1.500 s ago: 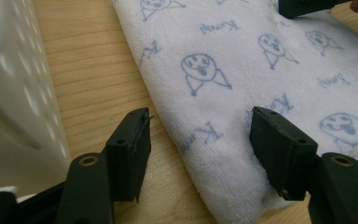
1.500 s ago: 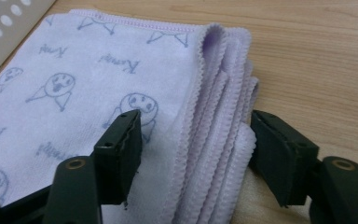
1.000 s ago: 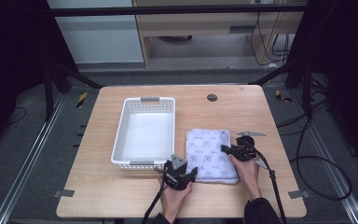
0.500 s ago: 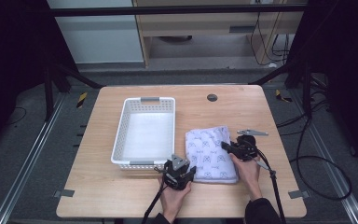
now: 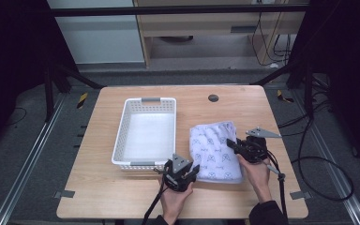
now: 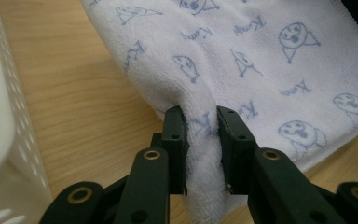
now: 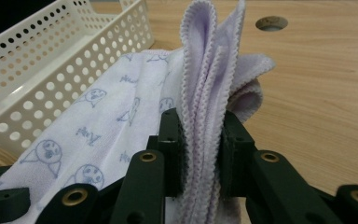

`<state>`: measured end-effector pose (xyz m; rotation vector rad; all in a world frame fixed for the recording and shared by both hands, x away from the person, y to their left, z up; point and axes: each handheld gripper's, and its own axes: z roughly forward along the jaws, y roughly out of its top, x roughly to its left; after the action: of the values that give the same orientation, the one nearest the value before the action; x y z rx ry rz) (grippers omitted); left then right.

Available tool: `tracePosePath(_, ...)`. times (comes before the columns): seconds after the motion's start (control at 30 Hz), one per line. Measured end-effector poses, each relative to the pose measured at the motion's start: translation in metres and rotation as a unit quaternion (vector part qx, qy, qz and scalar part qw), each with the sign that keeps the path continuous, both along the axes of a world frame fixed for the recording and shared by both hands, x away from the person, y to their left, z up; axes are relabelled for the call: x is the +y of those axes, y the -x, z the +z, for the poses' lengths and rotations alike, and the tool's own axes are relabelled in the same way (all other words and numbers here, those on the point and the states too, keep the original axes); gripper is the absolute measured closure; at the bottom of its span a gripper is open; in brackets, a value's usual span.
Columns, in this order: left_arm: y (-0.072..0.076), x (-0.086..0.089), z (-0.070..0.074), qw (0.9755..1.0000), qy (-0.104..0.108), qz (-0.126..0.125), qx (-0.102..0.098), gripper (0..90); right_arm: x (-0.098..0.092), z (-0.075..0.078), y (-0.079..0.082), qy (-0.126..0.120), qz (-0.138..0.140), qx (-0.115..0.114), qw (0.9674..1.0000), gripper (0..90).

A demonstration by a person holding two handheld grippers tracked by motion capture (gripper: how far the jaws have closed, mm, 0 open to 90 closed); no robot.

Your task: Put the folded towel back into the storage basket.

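so both grips are made: left gripper point(image 5: 191, 171) and right gripper point(image 5: 234, 145) each pinch the folded towel point(image 5: 214, 151), lying on the table point(image 5: 243, 103) beside the empty basket point(image 5: 124, 136); moving it remains.

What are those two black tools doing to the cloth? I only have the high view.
Observer: The left gripper has its fingers shut on a pinched-up fold at the edge of the towel.
Operator: And the other one?
Observer: The right gripper clamps several stacked layers, with their stitched hems standing upright between its fingers.
Operator: Any pattern on it?
Observer: Small blue drawn faces and scribbled words.
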<state>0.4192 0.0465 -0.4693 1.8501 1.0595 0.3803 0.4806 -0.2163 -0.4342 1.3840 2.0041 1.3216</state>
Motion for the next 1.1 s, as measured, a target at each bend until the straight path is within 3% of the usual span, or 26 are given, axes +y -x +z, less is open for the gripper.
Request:
tracePosePath(0.53,-0.004,0.008,0.045,0.9991,-0.012,-0.013,-0.038,73.7,0.004,0.040,0.010,-0.007,-0.005,-0.053,0.9986,73.7)
tracePosePath(0.8,-0.010,0.024,0.065,0.9988,-0.010,-0.008,-0.047,73.7,0.018,0.058,0.008,-0.015,-0.003,-0.076,0.9970,73.7)
tracePosePath(1.1,-0.013,0.038,0.084,0.9982,-0.017,-0.007,-0.057,73.7,0.034,0.077,0.006,-0.004,0.002,-0.090,0.9959,73.7)
